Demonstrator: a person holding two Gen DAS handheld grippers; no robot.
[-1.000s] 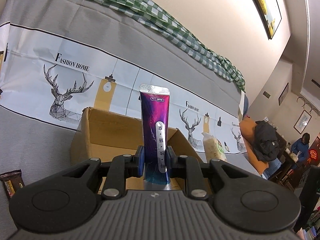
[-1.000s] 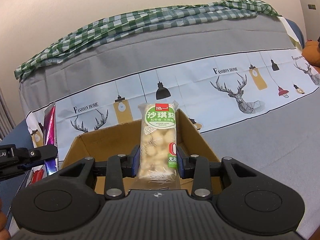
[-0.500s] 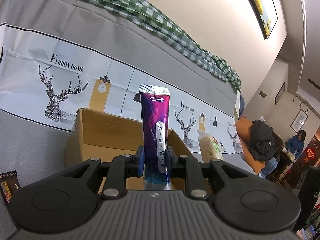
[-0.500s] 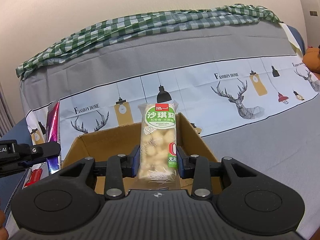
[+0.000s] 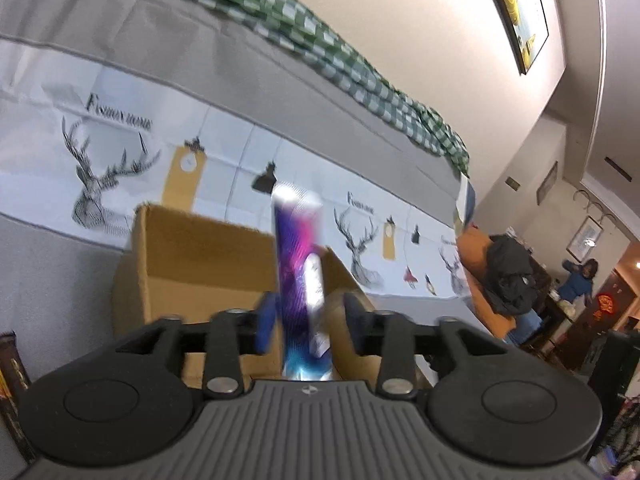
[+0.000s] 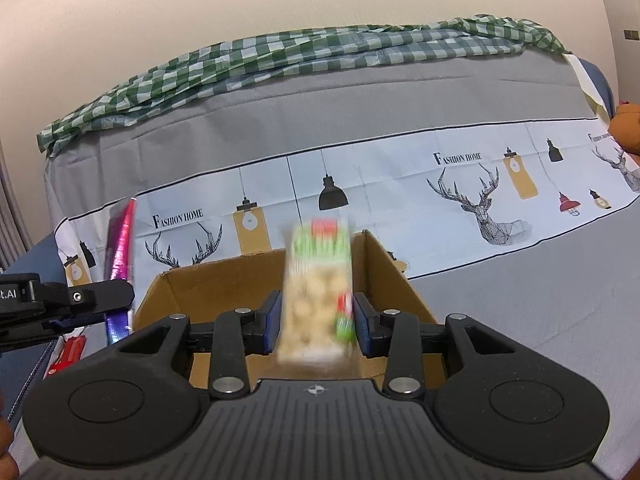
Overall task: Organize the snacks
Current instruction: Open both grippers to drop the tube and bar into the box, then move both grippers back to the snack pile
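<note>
Hovering over the open cardboard box (image 6: 224, 292), I have a snack at each gripper, and both look to be slipping free. In the left wrist view my left gripper (image 5: 310, 320) has its fingers parted, with a gap showing on either side of the purple packet (image 5: 300, 276), which stands blurred between them above the box's near wall. In the right wrist view my right gripper (image 6: 316, 320) is likewise spread a little wider than the green-labelled puffed snack bag (image 6: 318, 292), also blurred and upright over the box's right half. I judge both packets are dropping in, so this pair is nearly stowed. Some work is left: a red packet (image 6: 70, 350) lies on the sofa seat to the left of the box, under my left gripper, and a dark wrapper (image 5: 10, 364) sits at the left edge of the left view. I cannot see what already lies in the box.
</note>
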